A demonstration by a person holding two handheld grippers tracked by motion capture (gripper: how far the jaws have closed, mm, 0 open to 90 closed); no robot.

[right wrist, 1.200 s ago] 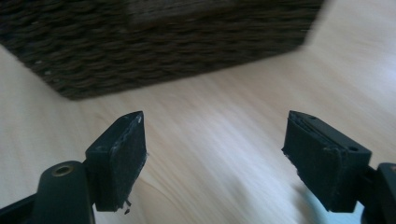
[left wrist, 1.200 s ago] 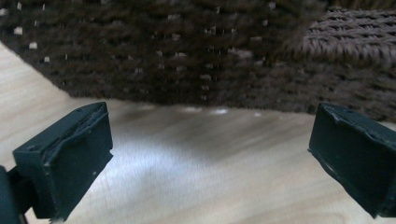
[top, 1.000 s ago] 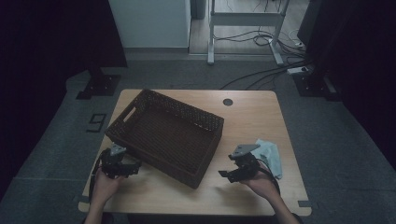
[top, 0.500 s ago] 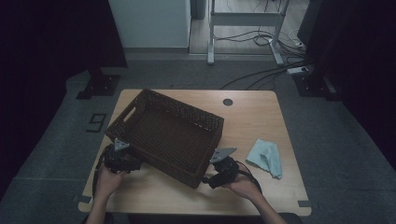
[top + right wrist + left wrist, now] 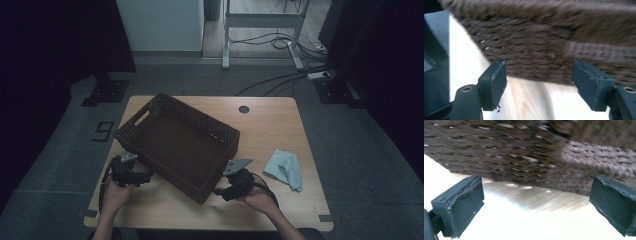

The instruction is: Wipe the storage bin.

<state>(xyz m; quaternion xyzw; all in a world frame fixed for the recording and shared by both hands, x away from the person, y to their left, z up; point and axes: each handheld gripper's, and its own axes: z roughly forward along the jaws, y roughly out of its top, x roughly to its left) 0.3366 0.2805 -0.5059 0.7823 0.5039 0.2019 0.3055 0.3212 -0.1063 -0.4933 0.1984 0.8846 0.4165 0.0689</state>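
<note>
The dark woven basket (image 5: 180,145) sits on the left-centre of the wooden table (image 5: 270,125), turned at an angle so one corner points toward the person, and its near side appears to ride a little off the tabletop — in the left gripper view a strip of bare wood shows under its wall (image 5: 529,157). It has a slot handle cut into its far-left end wall, and I can see nothing inside it.

The left gripper (image 5: 131,172) is down at the basket's near-left side, just beside the wall. In its own view the two black jaws stand wide apart, with the weave ahead of them and nothing pinched between the pads. The right gripper (image 5: 231,186) is at the basket's near corner on the other side, held low over the table edge. In its own view (image 5: 540,82) its jaws have just been closing a little, yet they are apart, the brown wall (image 5: 536,47) straight ahead and close; whether the pads touch it I cannot tell.

Further right, well clear of the basket, a crumpled pale blue cloth (image 5: 285,169) lies on the wood near the right hand (image 5: 260,197). Beyond it — toward the far edge — there is a small round dark grommet (image 5: 244,109) in the tabletop.
</note>
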